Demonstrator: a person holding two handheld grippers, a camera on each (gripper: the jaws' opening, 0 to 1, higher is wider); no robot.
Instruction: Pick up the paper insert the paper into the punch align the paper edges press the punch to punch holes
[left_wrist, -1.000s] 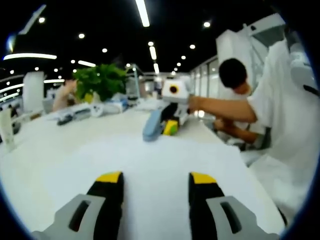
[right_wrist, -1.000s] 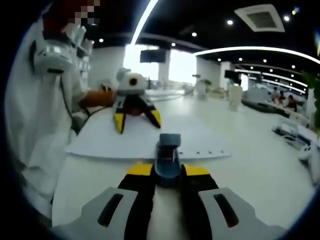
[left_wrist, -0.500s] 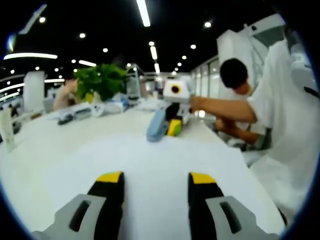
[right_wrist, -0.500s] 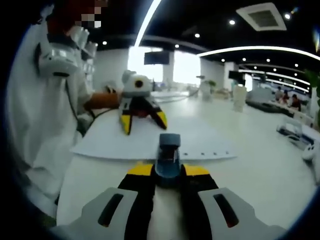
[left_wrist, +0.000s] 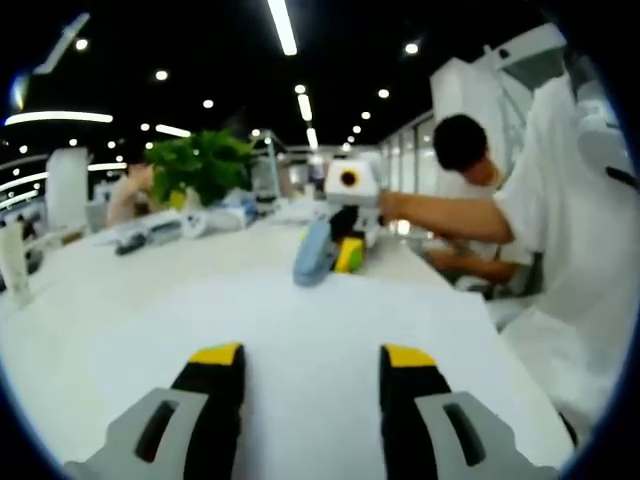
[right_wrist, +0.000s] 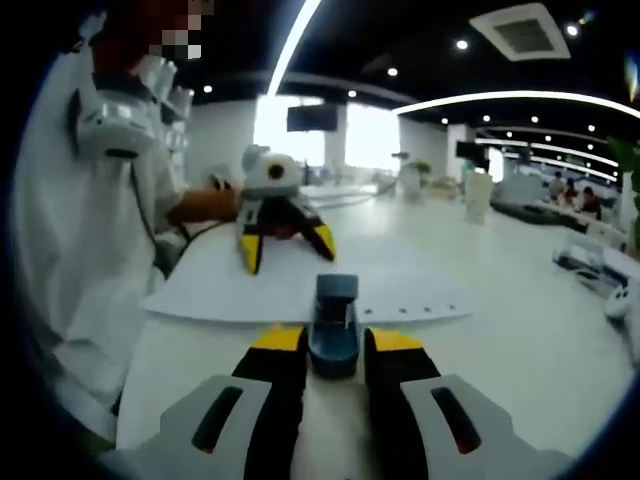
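A white sheet of paper (left_wrist: 300, 320) lies flat on the white table (right_wrist: 500, 340). My left gripper (left_wrist: 312, 355) stands open low over the sheet, nothing between its fingers. At the sheet's far edge stands the blue hole punch (left_wrist: 312, 252), with my right gripper (left_wrist: 345, 250) on it. In the right gripper view the punch (right_wrist: 335, 320) sits between the yellow-tipped jaws of my right gripper (right_wrist: 335, 340), which close against its sides. Its mouth meets the paper (right_wrist: 280, 290), whose near edge carries a row of small holes (right_wrist: 415, 307). Beyond it, my left gripper (right_wrist: 286, 255) rests open on the sheet.
A green plant (left_wrist: 200, 165) and several small items (left_wrist: 160, 230) stand along the far left of the table. A person in white (left_wrist: 570, 230) holds the grippers at the table's right edge, and another person (left_wrist: 470, 160) sits behind. A white bottle (right_wrist: 478, 195) stands far back.
Barely anything has moved. The punch has shifted slightly right in the left gripper view, and my right gripper's jaws look a touch wider around it. The left gripper has stayed open over the paper.
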